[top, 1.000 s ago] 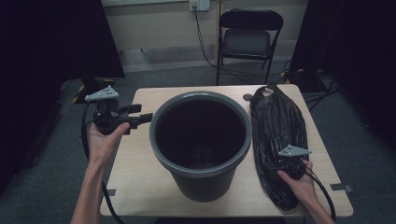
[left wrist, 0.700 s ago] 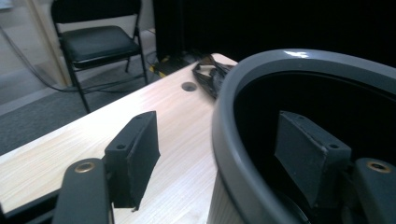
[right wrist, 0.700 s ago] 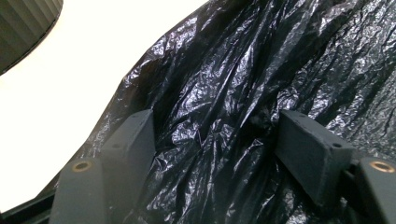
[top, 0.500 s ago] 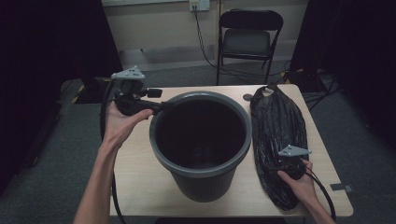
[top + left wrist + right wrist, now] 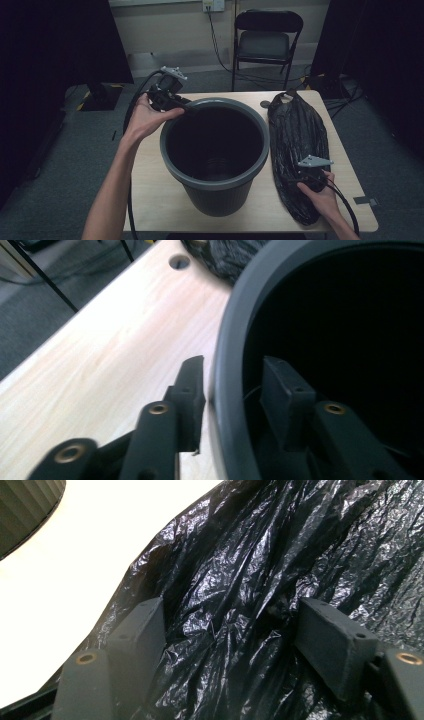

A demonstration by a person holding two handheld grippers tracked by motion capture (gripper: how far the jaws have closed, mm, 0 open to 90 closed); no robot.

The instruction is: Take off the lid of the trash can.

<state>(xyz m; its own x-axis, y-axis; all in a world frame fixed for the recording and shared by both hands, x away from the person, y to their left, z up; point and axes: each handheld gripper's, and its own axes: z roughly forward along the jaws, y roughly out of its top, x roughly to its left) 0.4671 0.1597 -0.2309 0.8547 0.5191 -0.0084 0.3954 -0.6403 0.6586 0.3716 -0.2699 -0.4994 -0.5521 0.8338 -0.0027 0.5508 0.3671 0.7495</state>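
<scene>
A dark grey plastic bin stands upright in the middle of the wooden table. My left gripper is at the far-left part of its rim, where its jaws have just been closing. One jaw stands outside the rim and one inside, so my left gripper is shut on it. A crumpled black plastic bag lies lengthwise on the table to the right of the bin. My right gripper rests on the bag's near part. In the right gripper view the right gripper is open, with the bag lying between its jaws.
A small round hole pierces the table's far edge between bin and bag. A black folding chair stands behind the table by the wall, with cables on the floor. The bin's ribbed wall is close to the right gripper.
The left hand has carried its gripper from the table's left side to the bin's far-left rim and set its jaws over it. The right hand and bag stay put.
</scene>
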